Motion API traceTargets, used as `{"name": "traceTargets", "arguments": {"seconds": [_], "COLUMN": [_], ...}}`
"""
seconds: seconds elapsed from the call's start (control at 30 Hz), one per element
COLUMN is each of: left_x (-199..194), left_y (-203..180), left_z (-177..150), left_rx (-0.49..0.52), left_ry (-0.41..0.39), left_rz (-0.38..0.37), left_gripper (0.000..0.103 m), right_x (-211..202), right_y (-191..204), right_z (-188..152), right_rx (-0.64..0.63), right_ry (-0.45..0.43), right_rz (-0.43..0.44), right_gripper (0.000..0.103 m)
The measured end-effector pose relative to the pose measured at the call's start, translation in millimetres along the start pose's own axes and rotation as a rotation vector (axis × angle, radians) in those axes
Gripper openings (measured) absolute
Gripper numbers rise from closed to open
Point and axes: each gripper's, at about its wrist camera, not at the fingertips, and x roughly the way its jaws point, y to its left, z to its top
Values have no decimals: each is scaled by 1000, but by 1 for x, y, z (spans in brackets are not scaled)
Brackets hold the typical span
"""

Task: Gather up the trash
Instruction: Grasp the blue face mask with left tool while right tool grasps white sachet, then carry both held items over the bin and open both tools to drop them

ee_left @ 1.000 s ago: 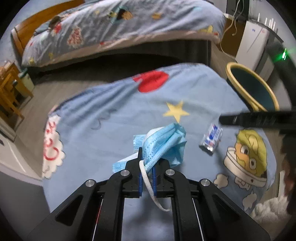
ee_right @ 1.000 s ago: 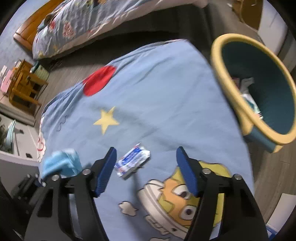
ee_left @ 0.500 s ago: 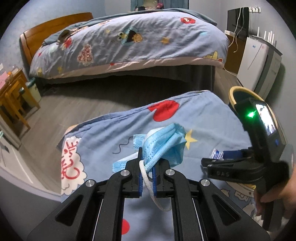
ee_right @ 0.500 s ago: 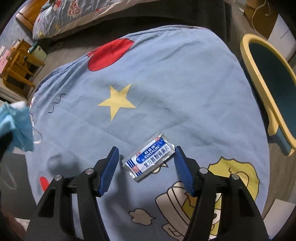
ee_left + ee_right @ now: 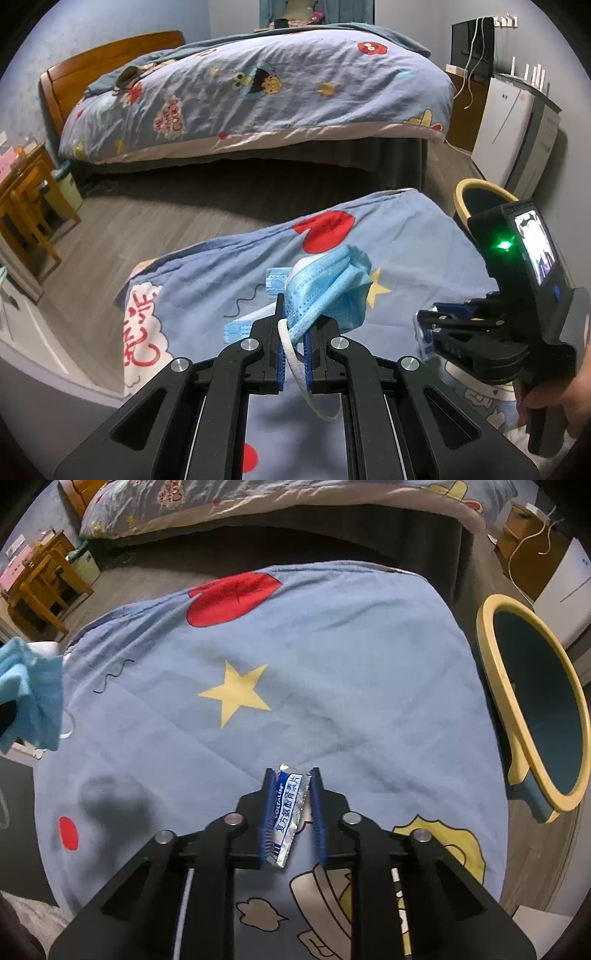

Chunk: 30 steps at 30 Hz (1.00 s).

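I see the blue face mask (image 5: 325,288) pinched in my left gripper (image 5: 294,343), whose fingers are closed almost together on the bunched fabric; the mask's body sticks up past the fingertips and its white ear loop (image 5: 306,384) hangs down between the fingers toward the camera. In the right wrist view the same mask (image 5: 31,694) shows at the far left, off the blanket's left edge. My right gripper (image 5: 291,808) has its blue pads narrowed around a small foil sachet (image 5: 290,812) with blue and white print; the sachet stands on edge between the pads, touching the left pad, though I cannot tell whether the right pad presses on it. The sachet sits over the near part of the blue cartoon blanket (image 5: 332,657), just ahead of a yellow character print (image 5: 447,842) at the near right corner. A yellow star (image 5: 236,696) lies near the blanket's middle and a large red patch (image 5: 229,598) toward its far edge. Beyond the right edge of the blanket stands a bin (image 5: 543,716) with a yellow rim and teal inside, tilted toward me. In the left wrist view my right gripper (image 5: 461,325) appears at the right, a green light lit on its body, with a hand (image 5: 557,398) holding its handle. Across a strip of grey wood floor (image 5: 147,221) is a bed (image 5: 258,96) with a cartoon duvet and wooden headboard.
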Motion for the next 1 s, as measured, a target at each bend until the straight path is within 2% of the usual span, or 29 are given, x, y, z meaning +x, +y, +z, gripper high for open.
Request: {"name": "traceTargets", "arguments": {"seconds": [0.2,0.57,0.8,1.0], "left_x": [-1,-1,-2,-6], "left_y": [-11,-28,-37,-53], "left_z": [4,6,12,19], "left_rx": [25,53,44,62], "left_ry": [-11,-14,-13,-28], "left_rz": [0,-7,-47,-75], "left_gripper": [8,8,8,8], "right_x": [-6,-38,-82,-137], "right_y": [-16,-42,-69,-89], "right_z": [4,10,27,44], "right_rx": [25,92,141,43], "right_ry": [-7,-75,-133,-245], "right_rz": [22,79,177,153], "right_gripper": [10,5,5,5]}}
